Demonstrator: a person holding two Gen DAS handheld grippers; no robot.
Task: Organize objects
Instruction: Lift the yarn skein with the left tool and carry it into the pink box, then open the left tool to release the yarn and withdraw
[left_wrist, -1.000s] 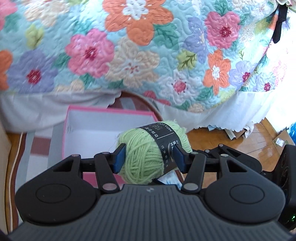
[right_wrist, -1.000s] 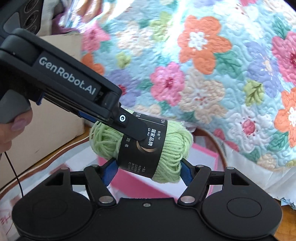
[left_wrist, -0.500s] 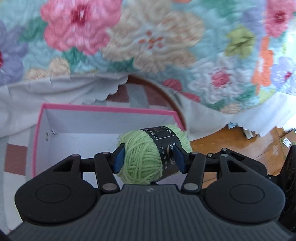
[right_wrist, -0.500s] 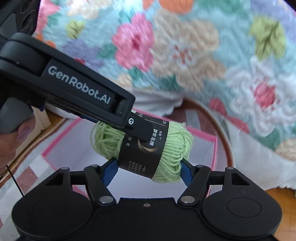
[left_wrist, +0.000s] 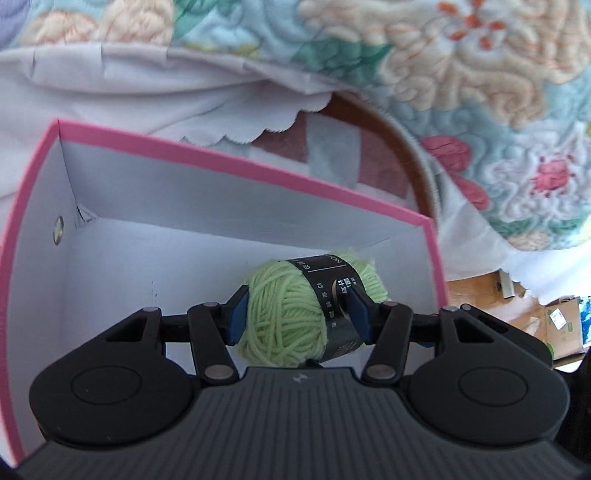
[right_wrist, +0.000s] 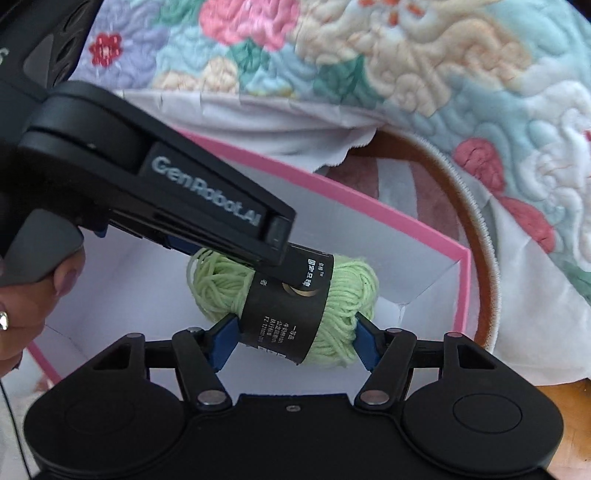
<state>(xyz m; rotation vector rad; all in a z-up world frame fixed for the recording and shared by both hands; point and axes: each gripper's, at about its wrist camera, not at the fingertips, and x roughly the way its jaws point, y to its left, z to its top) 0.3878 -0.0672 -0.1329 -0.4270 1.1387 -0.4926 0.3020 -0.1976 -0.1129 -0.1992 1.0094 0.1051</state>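
Green yarn skein (left_wrist: 284, 317) with black label band (right_wrist: 288, 314) hangs inside the pink-rimmed white box (left_wrist: 229, 166), long axis crosswise, roughly level. Left gripper (left_wrist: 297, 314) clamps its middle, jaws easing open. Right gripper (right_wrist: 291, 336) closes on the skein's ends, pads touching yarn. Floral quilt (left_wrist: 461, 74) behind.

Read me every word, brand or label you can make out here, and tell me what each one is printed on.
"GenRobot.AI": white lettering on the side of the left gripper, seen from the right wrist.
Black band around the green yarn ball: small white Chinese characters and digits, too small to read reliably.
Pink box: no text visible.
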